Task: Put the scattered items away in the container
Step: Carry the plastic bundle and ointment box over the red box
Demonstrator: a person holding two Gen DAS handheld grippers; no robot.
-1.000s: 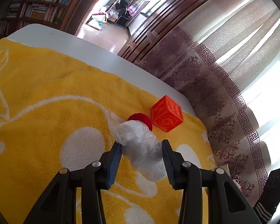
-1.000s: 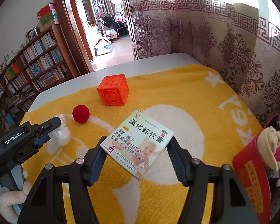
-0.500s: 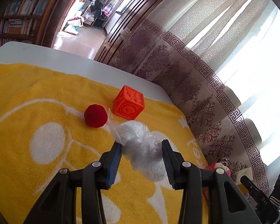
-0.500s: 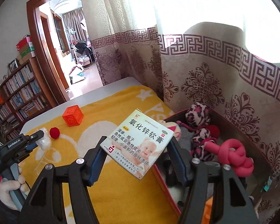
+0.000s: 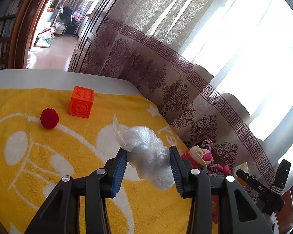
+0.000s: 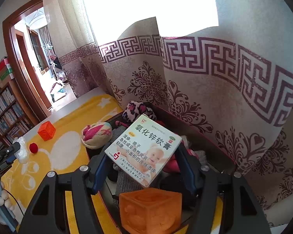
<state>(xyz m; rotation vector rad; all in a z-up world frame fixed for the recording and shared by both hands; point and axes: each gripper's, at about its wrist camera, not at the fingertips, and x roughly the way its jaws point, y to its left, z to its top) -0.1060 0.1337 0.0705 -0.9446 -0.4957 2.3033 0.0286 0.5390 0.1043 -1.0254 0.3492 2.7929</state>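
The left claw [image 5: 147,167] clenched a crumpled clear plastic bag [image 5: 146,152]. The right claw [image 6: 142,156] gripped an ointment box [image 6: 144,148], apparently above the container [image 6: 214,148] of toys.

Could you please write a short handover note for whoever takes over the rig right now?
Left gripper: shut on the crumpled plastic bag, held above the yellow towel.
Right gripper: shut on the ointment box, above the open container.
Done: soft toys and an orange block already lie in the container.
Left: release the box, bring the bag over, then collect the red ball and the orange cube from the towel.
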